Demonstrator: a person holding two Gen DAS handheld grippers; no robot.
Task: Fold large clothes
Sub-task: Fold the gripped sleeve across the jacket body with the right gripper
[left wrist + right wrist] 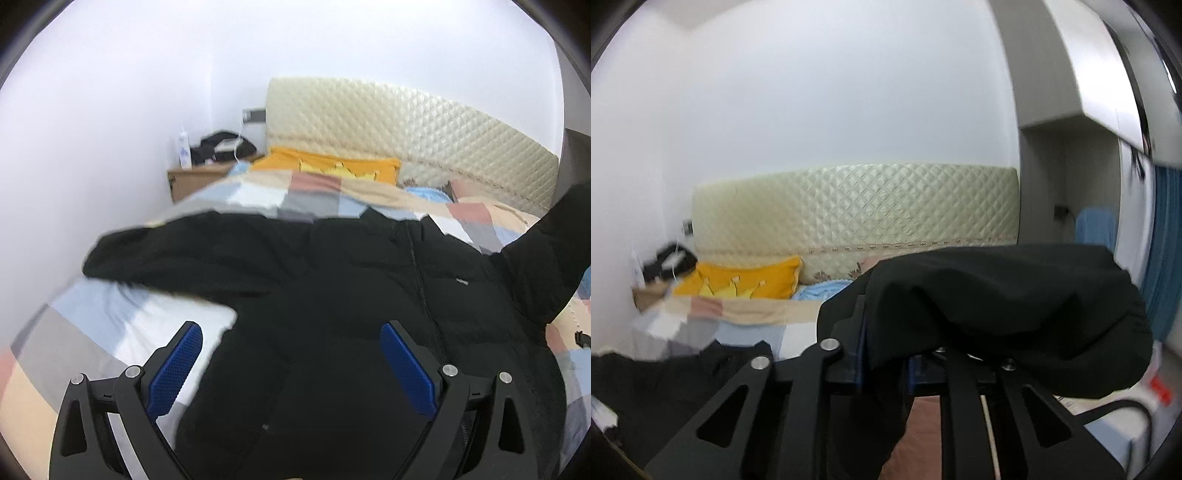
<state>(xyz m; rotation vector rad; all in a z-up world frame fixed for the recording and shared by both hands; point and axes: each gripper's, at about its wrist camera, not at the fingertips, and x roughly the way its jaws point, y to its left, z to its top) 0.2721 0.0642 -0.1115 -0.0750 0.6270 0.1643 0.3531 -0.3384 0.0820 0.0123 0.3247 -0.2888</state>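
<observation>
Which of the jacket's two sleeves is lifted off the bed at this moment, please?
The sleeve clamped in the right gripper is raised; the other sleeve lies flat on the checked bedspread.

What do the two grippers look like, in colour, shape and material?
The left gripper has a black frame of angular bars with triangular cut-outs, joined by round silver pins. Its two fingers carry flat blue pads with a fine knurled texture. The right gripper shows the same black frame and silver pins; only a thin edge of blue shows on it. No cables, labels or sleeves are visible.
</observation>
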